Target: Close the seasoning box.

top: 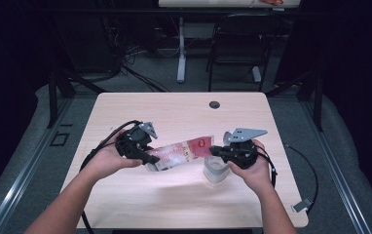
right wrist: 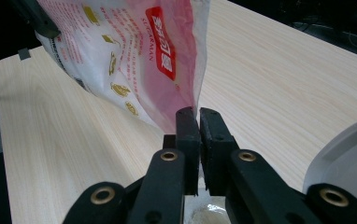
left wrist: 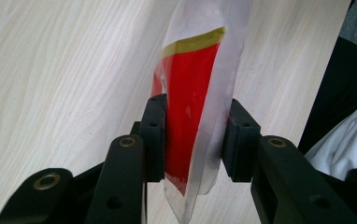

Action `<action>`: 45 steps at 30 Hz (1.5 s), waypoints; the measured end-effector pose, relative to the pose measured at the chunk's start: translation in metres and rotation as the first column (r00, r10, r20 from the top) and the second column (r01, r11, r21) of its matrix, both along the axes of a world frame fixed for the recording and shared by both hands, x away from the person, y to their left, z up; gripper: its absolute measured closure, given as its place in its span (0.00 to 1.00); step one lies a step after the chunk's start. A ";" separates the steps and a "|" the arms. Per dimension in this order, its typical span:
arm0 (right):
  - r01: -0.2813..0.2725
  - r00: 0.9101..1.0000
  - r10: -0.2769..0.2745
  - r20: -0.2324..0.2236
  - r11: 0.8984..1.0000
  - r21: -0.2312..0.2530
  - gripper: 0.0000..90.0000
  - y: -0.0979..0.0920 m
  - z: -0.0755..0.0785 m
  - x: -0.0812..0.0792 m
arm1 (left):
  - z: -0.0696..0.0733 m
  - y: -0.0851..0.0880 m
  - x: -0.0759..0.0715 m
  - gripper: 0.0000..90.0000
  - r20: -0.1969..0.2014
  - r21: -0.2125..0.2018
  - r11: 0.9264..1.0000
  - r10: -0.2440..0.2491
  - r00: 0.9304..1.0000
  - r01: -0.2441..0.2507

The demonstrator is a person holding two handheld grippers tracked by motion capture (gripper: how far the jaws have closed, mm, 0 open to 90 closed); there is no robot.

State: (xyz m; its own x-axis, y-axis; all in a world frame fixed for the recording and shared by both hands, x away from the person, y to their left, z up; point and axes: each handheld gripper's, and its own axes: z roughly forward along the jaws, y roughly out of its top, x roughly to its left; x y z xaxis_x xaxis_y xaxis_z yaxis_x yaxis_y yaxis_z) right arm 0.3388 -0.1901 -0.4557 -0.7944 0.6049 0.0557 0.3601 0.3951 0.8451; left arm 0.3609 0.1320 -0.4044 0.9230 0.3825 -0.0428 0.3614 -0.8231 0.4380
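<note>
A red and white plastic bag (top: 179, 153) hangs stretched above the wooden table (top: 125, 195); the left gripper (top: 147, 157) clamps one end; the right gripper (top: 213, 150) pinches the other, beside a clear cup (top: 215, 171).

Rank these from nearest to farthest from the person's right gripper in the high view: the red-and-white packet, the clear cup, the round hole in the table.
From the right gripper:
1. Red-and-white packet: pinched in its jaws, stretching left.
2. Clear cup: just below it on the table.
3. Round hole: by the table's far edge.

Black two-jaw left tool (top: 151, 159) and right tool (top: 213, 151), grey three-cornered plates, trailing black cables, bare forearms
</note>
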 end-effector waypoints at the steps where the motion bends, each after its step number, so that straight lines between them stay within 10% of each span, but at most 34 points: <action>1: 0.000 1.000 0.000 -0.001 1.000 0.001 0.97 0.000 0.000 0.000 | 0.001 0.000 0.000 0.73 -0.001 0.002 1.000 -0.001 1.000 0.001; 45: 0.031 0.999 -0.031 -0.011 1.000 -0.005 0.97 -0.005 -0.001 0.000 | 0.025 -0.007 0.002 0.76 0.026 -0.040 0.999 -0.016 1.000 0.017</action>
